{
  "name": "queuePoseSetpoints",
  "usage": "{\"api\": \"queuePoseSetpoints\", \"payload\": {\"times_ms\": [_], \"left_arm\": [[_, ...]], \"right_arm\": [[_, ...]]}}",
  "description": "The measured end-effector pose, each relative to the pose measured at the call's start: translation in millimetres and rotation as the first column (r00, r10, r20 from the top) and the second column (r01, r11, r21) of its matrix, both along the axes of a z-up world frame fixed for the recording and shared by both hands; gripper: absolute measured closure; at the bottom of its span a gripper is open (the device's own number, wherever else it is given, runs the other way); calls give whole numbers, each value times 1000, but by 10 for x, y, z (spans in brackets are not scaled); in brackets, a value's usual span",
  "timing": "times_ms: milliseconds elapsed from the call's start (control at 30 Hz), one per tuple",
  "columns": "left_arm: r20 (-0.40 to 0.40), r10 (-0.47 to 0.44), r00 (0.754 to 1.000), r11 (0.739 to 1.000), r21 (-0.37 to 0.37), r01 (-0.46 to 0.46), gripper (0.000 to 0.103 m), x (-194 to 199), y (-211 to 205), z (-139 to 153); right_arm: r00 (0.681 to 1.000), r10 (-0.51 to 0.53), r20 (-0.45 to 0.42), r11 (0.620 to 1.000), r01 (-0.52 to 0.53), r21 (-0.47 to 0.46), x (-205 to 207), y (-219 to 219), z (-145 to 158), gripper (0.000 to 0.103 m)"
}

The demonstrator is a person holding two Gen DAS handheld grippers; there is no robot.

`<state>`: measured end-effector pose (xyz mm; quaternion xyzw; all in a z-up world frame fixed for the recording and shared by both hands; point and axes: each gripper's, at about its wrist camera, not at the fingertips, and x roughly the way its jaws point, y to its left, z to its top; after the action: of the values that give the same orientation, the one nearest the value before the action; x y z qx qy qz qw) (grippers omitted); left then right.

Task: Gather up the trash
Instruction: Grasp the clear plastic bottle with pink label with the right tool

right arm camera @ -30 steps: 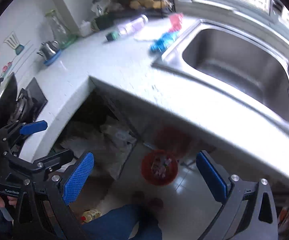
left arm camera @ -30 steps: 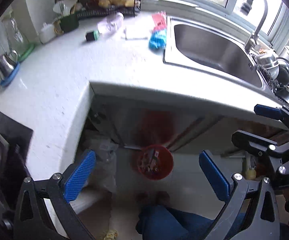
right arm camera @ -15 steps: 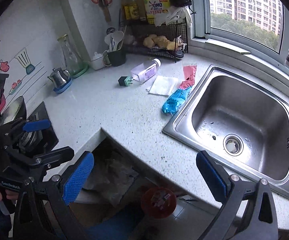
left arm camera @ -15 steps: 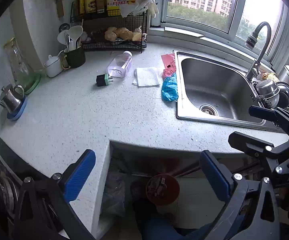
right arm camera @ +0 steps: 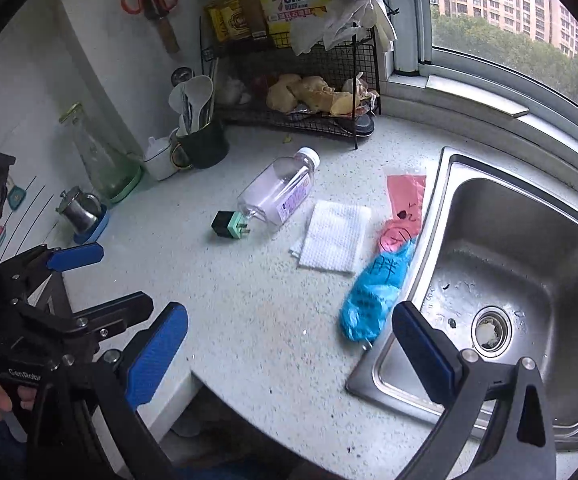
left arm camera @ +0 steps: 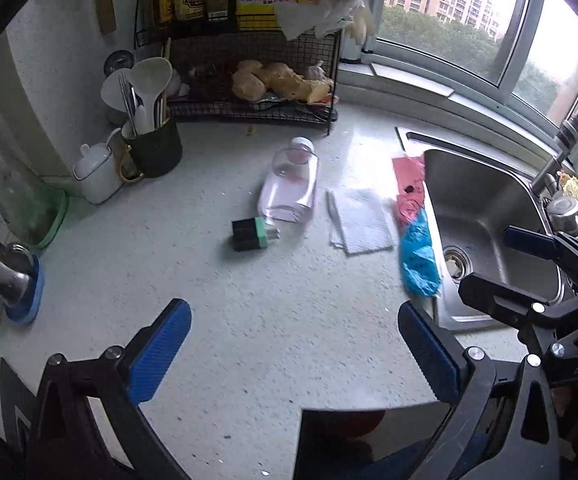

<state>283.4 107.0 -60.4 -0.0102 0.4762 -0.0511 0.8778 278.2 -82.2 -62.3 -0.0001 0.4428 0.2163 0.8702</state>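
Left wrist view: the left gripper (left arm camera: 293,346) hangs over the white speckled countertop (left arm camera: 249,320) with its blue-padded jaws spread wide and nothing between them. From the right wrist view the right gripper (right arm camera: 289,350) is likewise spread wide and holds nothing, poised over the counter's front edge beside the steel sink (right arm camera: 529,264).

Taking the sink as the landmark: a crumpled blue plastic bag (right arm camera: 373,296) lies on the counter touching the sink's left rim, near its front corner. Just behind the blue bag, along the same rim, lies a flat pink plastic bag (right arm camera: 403,210), the two overlapping where they meet. Left of these, a little apart from the rim, sits a folded white paper towel (right arm camera: 335,236). Farther left lies a clear plastic bottle (right arm camera: 277,192) on its side, its white cap pointing toward the back wall. At the bottle's base, farthest from the sink of this group, rests a small black-and-green plug adapter (right arm camera: 229,226), just beside or touching the bottle.

Behind the sink's back-left corner stands a black wire rack (right arm camera: 301,92), and left of that a dark utensil holder (right arm camera: 203,142).

In the left wrist view a dark panel hides the bottom edge below the counter.
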Motion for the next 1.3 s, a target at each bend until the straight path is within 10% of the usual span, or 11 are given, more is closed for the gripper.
{"api": "queuePoseSetpoints", "payload": {"times_ms": [633, 833, 1067, 1300], "left_arm": [[-114, 74, 991, 993, -81, -83, 0, 1125, 1194, -466], [-165, 79, 983, 988, -115, -99, 0, 1220, 1269, -716], [-148, 31, 988, 999, 29, -27, 0, 1282, 1106, -770], [-179, 10, 984, 999, -38, -17, 0, 1370, 1078, -852]], "right_arm": [[965, -148, -216, 988, 137, -65, 1279, 901, -389, 1], [948, -161, -276, 984, 131, -124, 1522, 1076, -626, 1], [931, -218, -294, 974, 187, -129, 1696, 1182, -775, 8], [913, -247, -324, 954, 170, -249, 1785, 1286, -987, 21]]}}
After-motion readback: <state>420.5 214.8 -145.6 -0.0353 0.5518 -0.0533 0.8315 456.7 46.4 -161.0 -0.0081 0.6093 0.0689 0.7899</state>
